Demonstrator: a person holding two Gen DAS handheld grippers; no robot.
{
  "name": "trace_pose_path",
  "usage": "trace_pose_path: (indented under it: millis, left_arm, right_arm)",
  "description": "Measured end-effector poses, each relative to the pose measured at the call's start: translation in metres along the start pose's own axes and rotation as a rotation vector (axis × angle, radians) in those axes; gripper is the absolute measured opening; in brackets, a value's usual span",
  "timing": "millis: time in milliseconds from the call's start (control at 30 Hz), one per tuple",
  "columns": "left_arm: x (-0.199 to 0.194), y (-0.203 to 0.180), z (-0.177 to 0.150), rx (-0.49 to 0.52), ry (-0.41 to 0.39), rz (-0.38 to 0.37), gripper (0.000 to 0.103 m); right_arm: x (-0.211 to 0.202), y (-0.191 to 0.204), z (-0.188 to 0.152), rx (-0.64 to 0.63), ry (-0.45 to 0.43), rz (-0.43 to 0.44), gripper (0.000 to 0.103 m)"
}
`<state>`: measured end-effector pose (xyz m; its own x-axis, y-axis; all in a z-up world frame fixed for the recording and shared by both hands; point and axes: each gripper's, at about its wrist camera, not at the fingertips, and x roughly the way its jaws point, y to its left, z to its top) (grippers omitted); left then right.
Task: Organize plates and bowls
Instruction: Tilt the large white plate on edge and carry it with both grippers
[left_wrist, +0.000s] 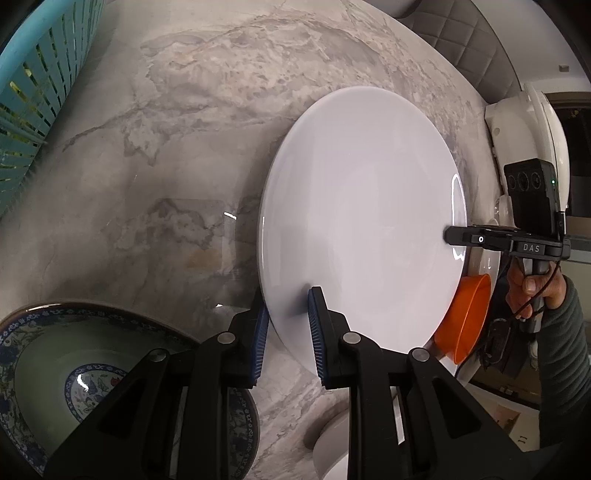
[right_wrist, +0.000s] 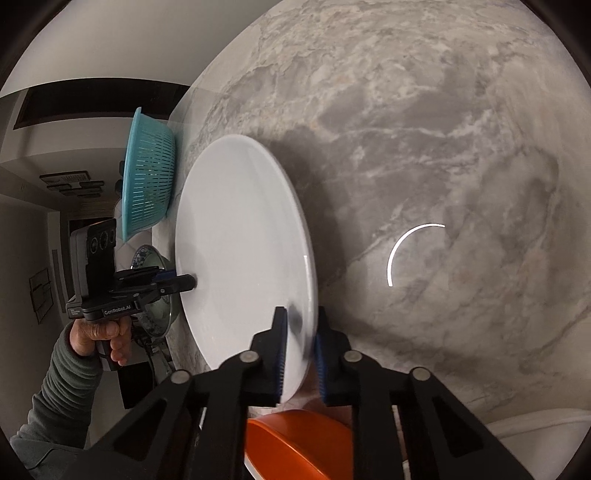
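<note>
White plate (left_wrist: 364, 221) is up off the marble desk (left_wrist: 166, 129), pinched at opposite rims: left hand-held gripper (left_wrist: 286, 325) clamped on its near edge, right hand-held gripper (right_wrist: 300, 350) clamped on the other side (both pads tight on the rim). Sorting looks barely begun, I'd judge. Patterned bowl (left_wrist: 74, 376) sits near-left, orange bowl (right_wrist: 299, 443) near-right, teal basket (left_wrist: 33, 85) far-left; nothing stacked yet.
</note>
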<state>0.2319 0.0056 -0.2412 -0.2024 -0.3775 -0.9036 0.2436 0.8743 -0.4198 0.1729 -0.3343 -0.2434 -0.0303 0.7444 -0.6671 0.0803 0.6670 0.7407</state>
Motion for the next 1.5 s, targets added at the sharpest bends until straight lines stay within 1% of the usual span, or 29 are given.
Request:
trace_pose_path:
  millis: [167, 300, 433, 567, 733, 867, 1200, 1500]
  left_arm:
    - [-0.004, 0.005, 0.001, -0.014, -0.017, -0.001, 0.019]
    - [-0.002, -0.003, 0.004, -0.009, -0.012, 0.010, 0.019]
    - [-0.001, -0.005, 0.005, -0.020, -0.022, 0.012, 0.019]
    - [-0.002, -0.008, 0.005, -0.009, -0.043, 0.031, 0.019]
    - [-0.004, -0.013, 0.005, 0.003, -0.062, 0.044, 0.019]
    - [-0.006, -0.012, 0.006, 0.001, -0.062, 0.038, 0.018]
    - [-0.010, -0.015, 0.017, -0.027, -0.052, 0.004, 0.018]
    - [-0.023, -0.019, 0.023, -0.028, -0.071, -0.001, 0.018]
  right_arm:
    - [-0.001, -0.005, -0.004, 0.026, -0.010, 0.010, 0.013]
    - [-0.004, -0.010, -0.004, 0.073, -0.044, 0.025, 0.014]
    - [-0.004, -0.005, -0.004, 0.050, -0.054, 0.002, 0.014]
    - [-0.004, -0.001, -0.006, 0.034, -0.069, -0.021, 0.013]
    - [-0.009, 0.003, -0.009, 0.014, -0.099, -0.069, 0.015]
    - [-0.014, 0.000, -0.012, 0.017, -0.122, -0.073, 0.015]
    - [-0.027, -0.005, -0.011, 0.047, -0.127, -0.071, 0.015]
    - [-0.038, -0.004, -0.009, 0.047, -0.144, -0.076, 0.015]
